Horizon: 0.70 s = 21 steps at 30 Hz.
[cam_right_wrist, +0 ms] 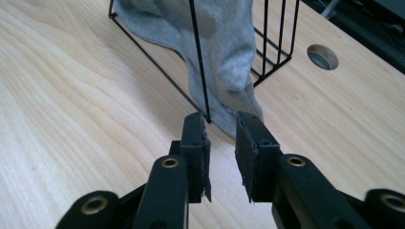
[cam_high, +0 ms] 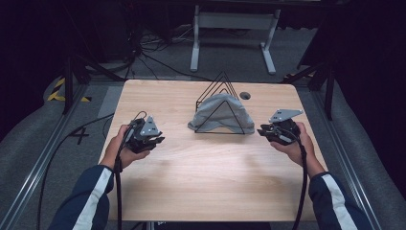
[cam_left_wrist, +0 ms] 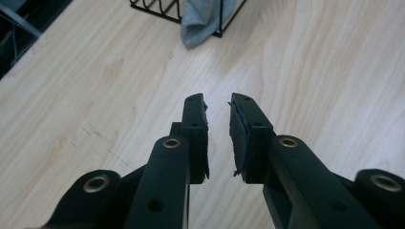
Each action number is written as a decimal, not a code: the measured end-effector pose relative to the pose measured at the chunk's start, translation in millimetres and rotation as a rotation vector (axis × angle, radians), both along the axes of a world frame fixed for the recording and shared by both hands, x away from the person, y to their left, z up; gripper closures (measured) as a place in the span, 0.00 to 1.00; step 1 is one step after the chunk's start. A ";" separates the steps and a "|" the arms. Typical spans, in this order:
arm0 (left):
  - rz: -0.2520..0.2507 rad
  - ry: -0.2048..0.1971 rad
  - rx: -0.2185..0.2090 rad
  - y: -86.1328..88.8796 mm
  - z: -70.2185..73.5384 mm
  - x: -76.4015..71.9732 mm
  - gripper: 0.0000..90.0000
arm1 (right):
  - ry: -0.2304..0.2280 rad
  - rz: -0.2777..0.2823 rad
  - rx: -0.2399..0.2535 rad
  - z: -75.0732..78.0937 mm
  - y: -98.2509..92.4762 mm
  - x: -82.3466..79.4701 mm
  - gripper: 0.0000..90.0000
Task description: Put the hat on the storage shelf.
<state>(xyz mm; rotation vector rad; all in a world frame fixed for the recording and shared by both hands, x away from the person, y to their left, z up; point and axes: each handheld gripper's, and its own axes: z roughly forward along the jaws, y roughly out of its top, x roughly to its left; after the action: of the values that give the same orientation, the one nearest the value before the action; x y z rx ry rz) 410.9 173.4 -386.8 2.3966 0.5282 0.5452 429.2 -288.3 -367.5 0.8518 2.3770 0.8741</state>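
We hold the left tool [cam_high: 154, 141] and right tool [cam_high: 266, 132] low over the desk [cam_high: 201, 177], jaws of each slightly apart with nothing between. Farther off, between them, the grey cloth [cam_high: 219, 112] drapes over the black wire rack [cam_high: 221, 81].

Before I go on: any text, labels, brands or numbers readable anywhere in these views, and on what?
"4": a dark mark that reads like this digit, on the grey floor left of the table.
No print can be made out on the grey cloth, the black wire rack, the left gripper or the right gripper.
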 end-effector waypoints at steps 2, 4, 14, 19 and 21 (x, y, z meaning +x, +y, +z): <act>-0.002 0.004 0.009 2.6 -3.1 -4.1 0.83 | 0.000 -0.002 0.001 -1.0 -3.5 -3.8 0.81; -0.003 0.007 0.013 4.3 -5.1 -6.5 0.82 | -0.002 0.003 0.000 -2.6 -7.5 -7.9 0.81; 0.003 0.041 0.020 21.7 -22.0 -26.6 0.74 | 0.005 0.013 -0.008 -17.1 -21.2 -28.1 0.75; 0.003 0.067 0.023 30.0 -33.1 -36.1 0.68 | 0.003 0.015 -0.026 -27.3 -30.3 -42.0 0.68; 0.004 0.081 0.025 33.1 -37.3 -40.2 0.62 | 0.003 0.008 -0.019 -30.6 -35.8 -48.5 0.64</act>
<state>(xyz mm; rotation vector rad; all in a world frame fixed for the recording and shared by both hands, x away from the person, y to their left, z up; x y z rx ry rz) 370.8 206.4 -424.1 2.4496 0.5650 0.4605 380.7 -324.1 -398.1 0.8374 2.3888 0.8530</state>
